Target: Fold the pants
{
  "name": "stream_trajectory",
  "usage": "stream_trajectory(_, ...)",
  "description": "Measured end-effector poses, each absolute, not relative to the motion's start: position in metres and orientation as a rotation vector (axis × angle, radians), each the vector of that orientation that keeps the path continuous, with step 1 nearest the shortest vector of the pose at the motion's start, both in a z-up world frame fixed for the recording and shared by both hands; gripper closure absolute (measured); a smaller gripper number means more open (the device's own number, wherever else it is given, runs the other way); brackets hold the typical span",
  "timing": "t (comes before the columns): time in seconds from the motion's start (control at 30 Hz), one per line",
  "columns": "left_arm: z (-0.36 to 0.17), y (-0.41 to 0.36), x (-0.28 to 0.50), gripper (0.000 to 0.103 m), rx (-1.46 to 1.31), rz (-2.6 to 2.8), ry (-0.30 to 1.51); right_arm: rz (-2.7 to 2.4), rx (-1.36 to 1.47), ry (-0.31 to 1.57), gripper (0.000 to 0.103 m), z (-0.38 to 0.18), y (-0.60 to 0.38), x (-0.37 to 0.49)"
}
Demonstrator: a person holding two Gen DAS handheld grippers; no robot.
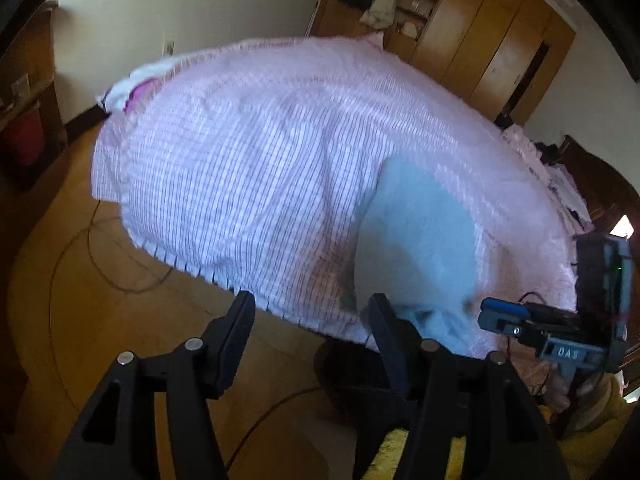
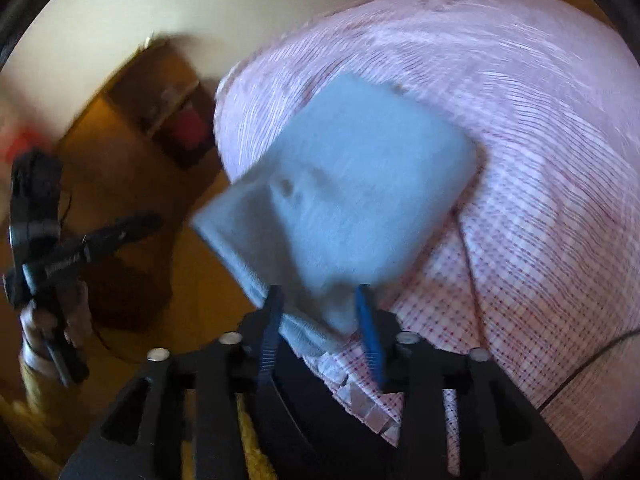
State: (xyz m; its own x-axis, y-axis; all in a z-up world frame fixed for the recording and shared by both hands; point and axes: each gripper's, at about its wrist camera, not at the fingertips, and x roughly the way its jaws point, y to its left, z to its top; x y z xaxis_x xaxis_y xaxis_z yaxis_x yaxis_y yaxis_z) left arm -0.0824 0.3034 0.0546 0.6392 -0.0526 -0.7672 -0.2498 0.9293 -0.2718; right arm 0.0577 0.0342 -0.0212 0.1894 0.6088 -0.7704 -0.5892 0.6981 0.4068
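So the light blue pants [image 2: 348, 184] are already folded down into a compact, roughly square bundle sitting on the pink checked bedspread [image 2: 540, 160], right at the near edge of the bed. Not much long axis left to speak of; the bundle runs from the near edge back toward the middle of the bed, with one corner hanging a bit over the edge on the left.

The right gripper [image 2: 320, 300] is the one that matters here. It's right on the near end of the bundle, jaws spread with the cloth sitting between the blue pads, but it's too blurry to say if it's actually pinching anything. Looks open from here.

The left gripper [image 1: 312, 312] is off the bed edge, over the wooden floor [image 1: 80, 320], jaws wide apart and holding nothing. The pants lie ahead and to its right.

So the right hand is clearly nearer; any next fold or smoothing probably starts from that near end, going away toward the far side.
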Motion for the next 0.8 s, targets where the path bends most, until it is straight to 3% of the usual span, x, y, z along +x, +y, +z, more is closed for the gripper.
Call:
stream_trajectory(0.03, 0.058, 0.301, -0.079, 0.04, -0.358, 0.118, 0.872, 0.82, 0.062, 1.086, 0.048, -0.02, 0.029, 0.061)
stream_trajectory(0.1, 0.06, 0.296, -0.07, 0.039, -0.344, 0.107, 0.875, 0.771, 0.131, 1.103, 0.045, -0.021, 0.017, 0.068)
stream_trajectory(0.33, 0.043, 0.276, -0.022, 0.034, -0.472, -0.05, 0.903, 0.758, 0.178, 1.149, 0.045, -0.038, 0.014, 0.08)
stream_trajectory(0.57, -0.004, 0.272, -0.006, 0.032, -0.302, 0.019, 1.094, 0.764, 0.192, 1.183, 0.045, -0.061, 0.028, 0.089)
stream_trajectory(0.8, 0.02, 0.286, 0.005, 0.033, -0.395, -0.089, 0.99, 0.778, 0.277, 1.22, 0.041, -0.083, 0.035, 0.107)
